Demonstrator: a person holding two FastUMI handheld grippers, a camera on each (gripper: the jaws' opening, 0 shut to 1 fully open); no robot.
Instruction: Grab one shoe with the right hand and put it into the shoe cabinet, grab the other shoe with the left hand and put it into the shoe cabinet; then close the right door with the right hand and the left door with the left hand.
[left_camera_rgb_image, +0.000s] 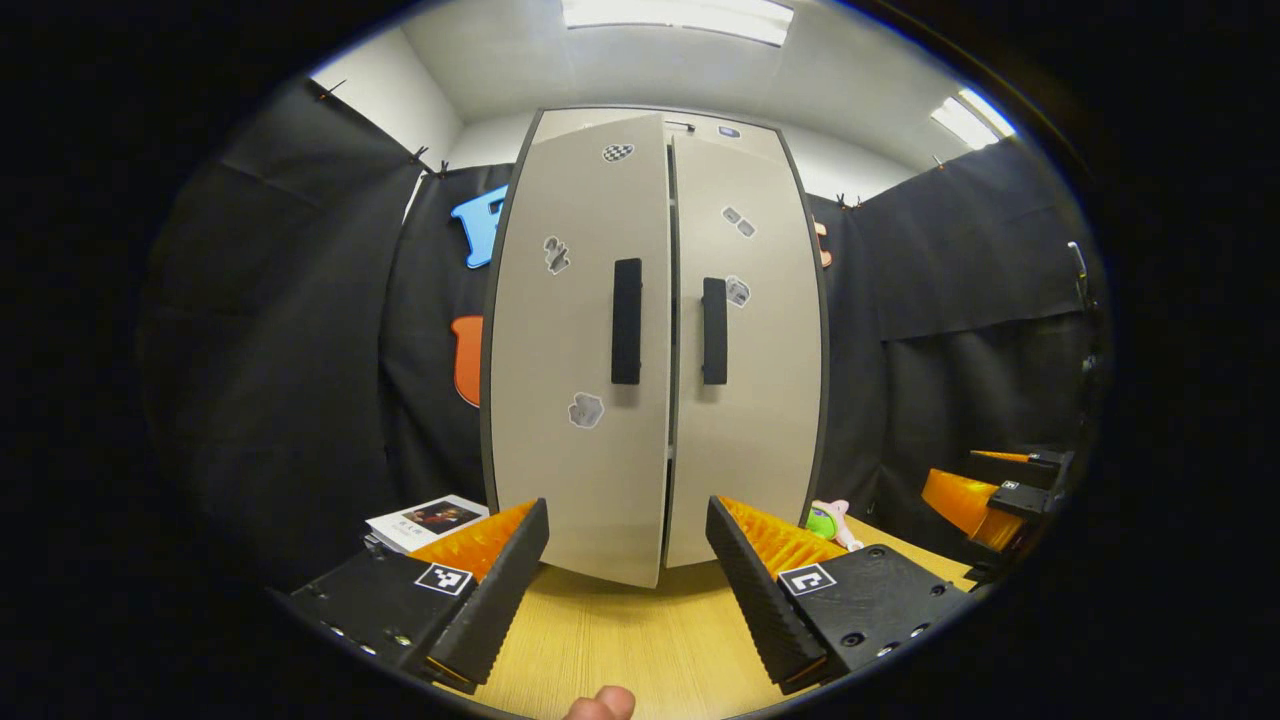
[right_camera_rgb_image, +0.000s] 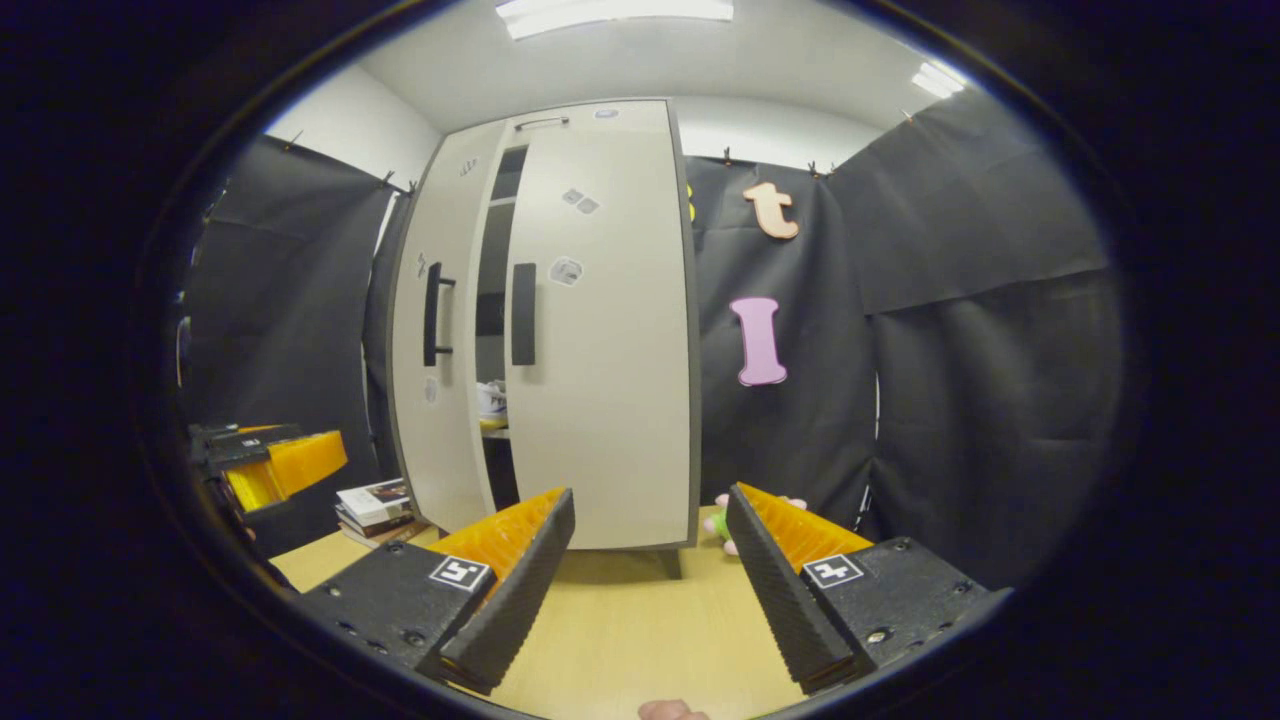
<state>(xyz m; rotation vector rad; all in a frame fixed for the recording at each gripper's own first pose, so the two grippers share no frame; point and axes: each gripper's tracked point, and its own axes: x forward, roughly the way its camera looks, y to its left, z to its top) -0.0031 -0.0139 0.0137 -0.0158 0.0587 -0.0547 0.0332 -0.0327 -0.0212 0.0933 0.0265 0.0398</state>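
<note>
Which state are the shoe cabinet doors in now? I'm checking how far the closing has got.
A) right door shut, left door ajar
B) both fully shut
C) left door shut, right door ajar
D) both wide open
A: in the right gripper view the right door lies flush with the shoe cabinet, while the left door stands out, leaving a dark gap with a shoe inside.

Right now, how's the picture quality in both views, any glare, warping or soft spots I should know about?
Left gripper view: fisheye bows the cabinet doors outward; ceiling lights blow out to white; the thumb tip at the bottom edge is soft. Right gripper view: same barrel warp on the shoe cabinet; the gap between the doors is dark, with a pale shoe just visible inside.
</note>
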